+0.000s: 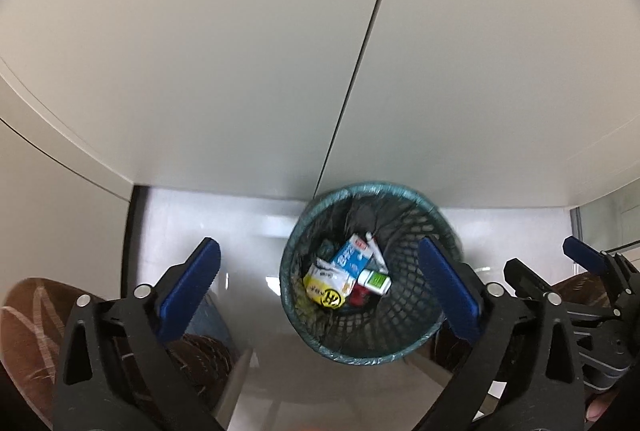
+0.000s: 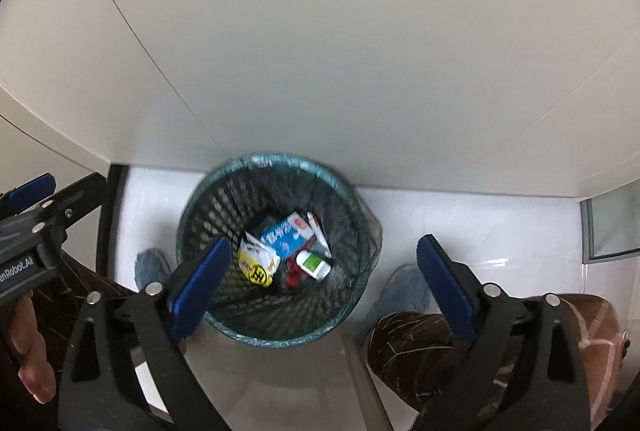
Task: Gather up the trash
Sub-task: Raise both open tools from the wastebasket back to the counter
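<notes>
A black mesh trash bin (image 1: 404,331) with a teal rim stands on the white floor below both grippers; it also shows in the right wrist view (image 2: 224,207). Inside lie a blue-and-white carton (image 1: 352,257), a yellow-and-white packet (image 1: 325,286) and a small white bottle with a green label (image 1: 375,281), also seen in the right wrist view as carton (image 2: 285,233), packet (image 2: 256,263) and bottle (image 2: 314,264). My left gripper (image 1: 320,291) is open and empty above the bin. My right gripper (image 2: 324,287) is open and empty above it too.
A white cabinet front (image 1: 240,51) with a vertical door seam rises behind the bin. The person's brown patterned trousers (image 2: 420,343) and blue shoes (image 2: 404,291) stand close to the bin. A glass panel (image 2: 612,227) is at the right.
</notes>
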Demonstrator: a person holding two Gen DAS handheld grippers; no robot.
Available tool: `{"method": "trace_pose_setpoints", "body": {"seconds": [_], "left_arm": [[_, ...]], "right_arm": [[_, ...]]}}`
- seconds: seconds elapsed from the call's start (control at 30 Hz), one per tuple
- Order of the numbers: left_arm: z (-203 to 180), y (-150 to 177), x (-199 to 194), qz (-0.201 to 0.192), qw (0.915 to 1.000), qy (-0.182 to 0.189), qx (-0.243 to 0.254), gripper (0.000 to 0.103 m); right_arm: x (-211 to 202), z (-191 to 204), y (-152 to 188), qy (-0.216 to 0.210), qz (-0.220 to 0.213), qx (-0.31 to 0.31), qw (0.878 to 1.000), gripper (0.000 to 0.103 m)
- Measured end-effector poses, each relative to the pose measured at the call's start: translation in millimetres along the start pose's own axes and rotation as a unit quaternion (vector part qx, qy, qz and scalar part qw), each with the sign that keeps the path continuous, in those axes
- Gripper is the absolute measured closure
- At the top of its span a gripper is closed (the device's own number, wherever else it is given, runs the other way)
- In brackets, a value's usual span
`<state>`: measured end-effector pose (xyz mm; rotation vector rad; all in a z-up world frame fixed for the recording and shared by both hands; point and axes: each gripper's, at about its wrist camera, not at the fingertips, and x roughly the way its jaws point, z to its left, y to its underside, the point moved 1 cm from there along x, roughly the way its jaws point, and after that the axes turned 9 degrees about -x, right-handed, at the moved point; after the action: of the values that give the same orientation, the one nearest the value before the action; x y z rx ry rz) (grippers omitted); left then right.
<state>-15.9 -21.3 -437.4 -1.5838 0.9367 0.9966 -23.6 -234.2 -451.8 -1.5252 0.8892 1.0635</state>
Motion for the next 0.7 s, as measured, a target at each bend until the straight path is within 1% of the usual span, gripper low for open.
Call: {"method": "trace_pose_setpoints", "body": {"seconds": [0.03,0.2,0.33,0.43,0.6,0.7], "left_arm": [[-1.4,0.0,-9.0,-0.005,1.0,0.002,0.002,0.006],[-7.9,0.6,-49.7,-0.027,0.9995,0.013,0.009,0.006],[-13.0,-1.5,-85.6,-0.043,0.9988,0.015,0.016,0.006],[-14.2,-5.4,-113.7,-0.051,0.9982,0.028,0.012,0.006],[-22.4,-7.3,-167.3,-0.097,0.9946,0.028,0.026,0.006],[-24.4,-8.9,-197.0,-0.115,0.9923,0.039,0.025,0.006]], "right_arm": [[-8.9,0.1,-0.3,-0.003,-0.007,-0.002,1.0,0.009],[-51.6,-0.3,-3.6,-0.005,-0.045,-0.01,0.999,0.009],[-90.9,-0.9,-8.4,0.006,-0.084,-0.006,0.996,0.009],[-120.1,-5.2,-14.1,0.008,-0.11,-0.002,0.994,0.009],[-167.5,-11.7,-23.1,0.002,-0.147,-0.002,0.989,0.009],[-198.2,-15.2,-26.7,0.004,-0.173,-0.009,0.985,0.009]]}}
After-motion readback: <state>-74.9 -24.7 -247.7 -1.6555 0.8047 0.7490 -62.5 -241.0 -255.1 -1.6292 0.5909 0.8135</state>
